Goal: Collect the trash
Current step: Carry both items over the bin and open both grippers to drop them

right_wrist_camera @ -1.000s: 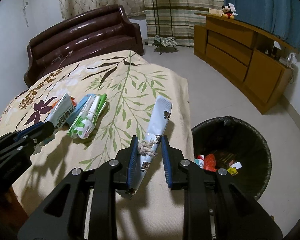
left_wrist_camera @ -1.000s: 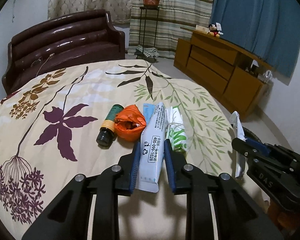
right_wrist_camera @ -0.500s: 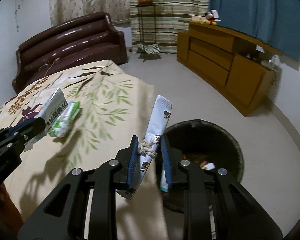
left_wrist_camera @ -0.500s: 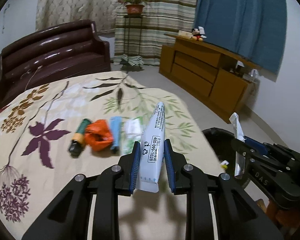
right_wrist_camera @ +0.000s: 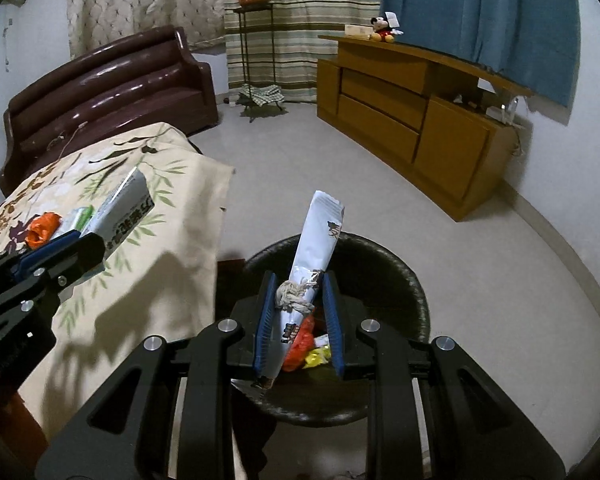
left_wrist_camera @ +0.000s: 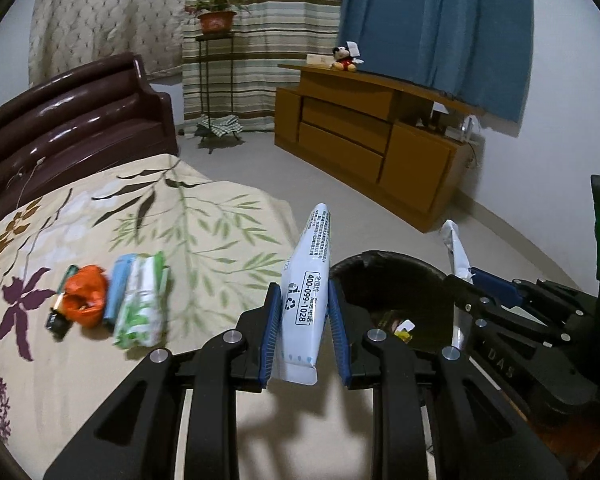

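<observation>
the left gripper grasped a white tube beside the black bin; the right gripper grasped a tied wrapper above the bin.

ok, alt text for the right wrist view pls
The right gripper holds a rolled white wrapper tied with string, jaws closed on it, over a black trash bin with litter inside. At left, the left gripper holds a white packet over a leaf-print cloth.
</observation>
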Motion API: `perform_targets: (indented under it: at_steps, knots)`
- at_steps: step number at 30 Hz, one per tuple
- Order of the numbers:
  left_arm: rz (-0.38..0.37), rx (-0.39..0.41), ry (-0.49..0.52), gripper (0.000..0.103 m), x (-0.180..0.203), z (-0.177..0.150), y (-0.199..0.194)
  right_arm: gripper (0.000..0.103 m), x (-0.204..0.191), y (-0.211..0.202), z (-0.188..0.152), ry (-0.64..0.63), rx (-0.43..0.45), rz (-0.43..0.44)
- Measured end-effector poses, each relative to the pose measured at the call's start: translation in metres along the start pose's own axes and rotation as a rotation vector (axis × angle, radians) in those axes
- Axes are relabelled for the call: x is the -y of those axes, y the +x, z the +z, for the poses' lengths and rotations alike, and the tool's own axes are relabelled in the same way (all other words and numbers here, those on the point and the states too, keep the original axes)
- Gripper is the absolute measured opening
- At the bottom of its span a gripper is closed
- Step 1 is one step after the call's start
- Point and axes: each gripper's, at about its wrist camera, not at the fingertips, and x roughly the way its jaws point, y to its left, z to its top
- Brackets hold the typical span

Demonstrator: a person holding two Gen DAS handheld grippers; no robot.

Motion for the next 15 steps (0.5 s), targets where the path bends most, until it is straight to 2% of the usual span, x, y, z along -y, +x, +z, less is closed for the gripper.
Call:
perform_targets:
  at_steps: [15]
  knots:
    - [0.009,-0.033,0.065,0.025,0.037,0.013,0.043,0.023,0.036,0.022,-0.002,0.055,-0.015,-0.028]
